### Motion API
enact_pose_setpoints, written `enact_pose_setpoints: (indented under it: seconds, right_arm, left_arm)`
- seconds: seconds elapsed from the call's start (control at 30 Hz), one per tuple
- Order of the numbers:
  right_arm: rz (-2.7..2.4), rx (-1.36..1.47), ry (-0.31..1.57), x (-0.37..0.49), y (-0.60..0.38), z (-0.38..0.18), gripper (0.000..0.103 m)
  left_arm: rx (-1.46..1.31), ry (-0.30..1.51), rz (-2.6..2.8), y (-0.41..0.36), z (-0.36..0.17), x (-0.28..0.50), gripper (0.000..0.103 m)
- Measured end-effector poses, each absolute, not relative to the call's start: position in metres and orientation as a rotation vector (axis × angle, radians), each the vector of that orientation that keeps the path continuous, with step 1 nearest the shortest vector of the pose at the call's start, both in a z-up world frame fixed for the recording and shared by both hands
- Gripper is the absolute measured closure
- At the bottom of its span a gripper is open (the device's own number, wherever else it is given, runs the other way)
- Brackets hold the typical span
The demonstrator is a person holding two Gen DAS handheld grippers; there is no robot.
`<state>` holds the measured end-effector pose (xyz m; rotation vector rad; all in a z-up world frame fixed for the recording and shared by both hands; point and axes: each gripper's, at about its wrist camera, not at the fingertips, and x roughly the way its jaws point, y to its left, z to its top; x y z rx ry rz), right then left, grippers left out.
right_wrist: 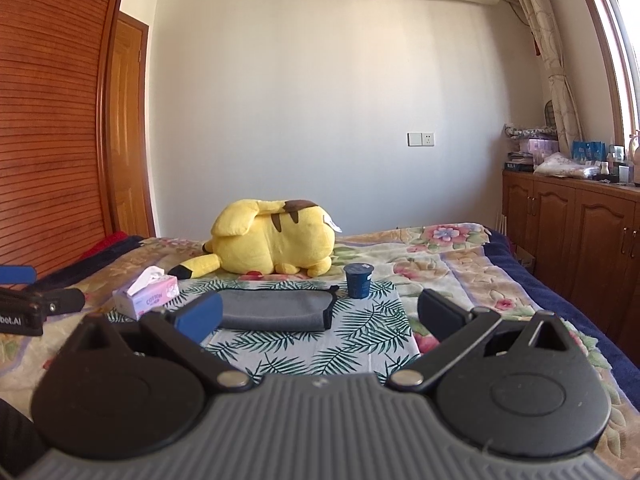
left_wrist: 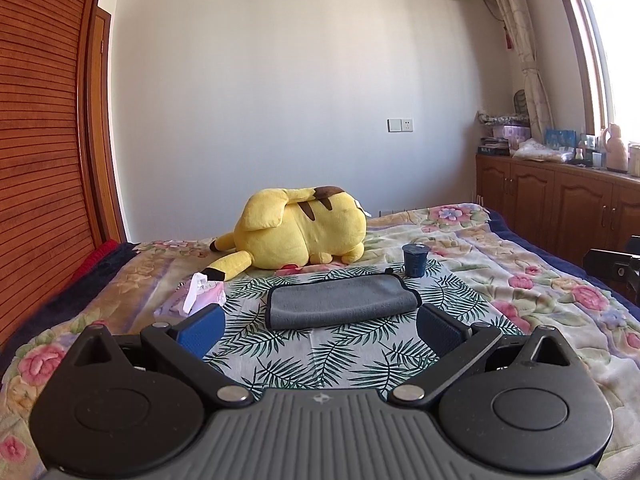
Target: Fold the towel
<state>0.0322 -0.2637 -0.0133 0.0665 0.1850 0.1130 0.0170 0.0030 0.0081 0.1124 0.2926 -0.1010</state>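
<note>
A grey towel [left_wrist: 340, 300] with dark trim lies folded flat on a leaf-print cloth [left_wrist: 320, 356] on the bed. It also shows in the right wrist view [right_wrist: 276, 309]. My left gripper [left_wrist: 320, 326] is open and empty, held just in front of the towel, not touching it. My right gripper [right_wrist: 318, 316] is open and empty, in front of the towel and to its right. The left gripper's side [right_wrist: 24, 304] shows at the left edge of the right wrist view.
A yellow plush toy [left_wrist: 300, 232] lies behind the towel. A dark blue cup [left_wrist: 415, 260] stands at the towel's far right corner. A pink tissue box [left_wrist: 196, 296] sits to its left. Wooden cabinets [left_wrist: 560, 204] line the right wall; a slatted wardrobe [left_wrist: 40, 140] stands on the left.
</note>
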Motion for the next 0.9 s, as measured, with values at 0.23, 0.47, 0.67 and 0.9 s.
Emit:
enact_pose_setpoints:
  seconds: [0.23,0.47,0.67,0.9]
  right_arm:
    - [0.11,0.068,0.189,0.0323,-0.2646,-0.0143,0.0]
    - [0.108,0.067,0.189,0.0321,-0.2644,-0.0142,0.0]
    - [0.108,0.067,0.189,0.0321,-0.2646,-0.014,0.0]
    - [0.108,0.068,0.189,0.0323,-0.2649,-0.0141,0.0]
  left_arm:
    - [0.115,0.298,-0.101,0.0028,0.0065,0.0158,0.016]
    - [0.118,0.298,-0.1,0.0038,0.0063,0.0157,0.016]
    - [0.118,0.298,-0.099,0.0043,0.0067,0.0161,0.016]
    - [0.118,0.297,-0.1,0.0045,0.0067,0.0161,0.016]
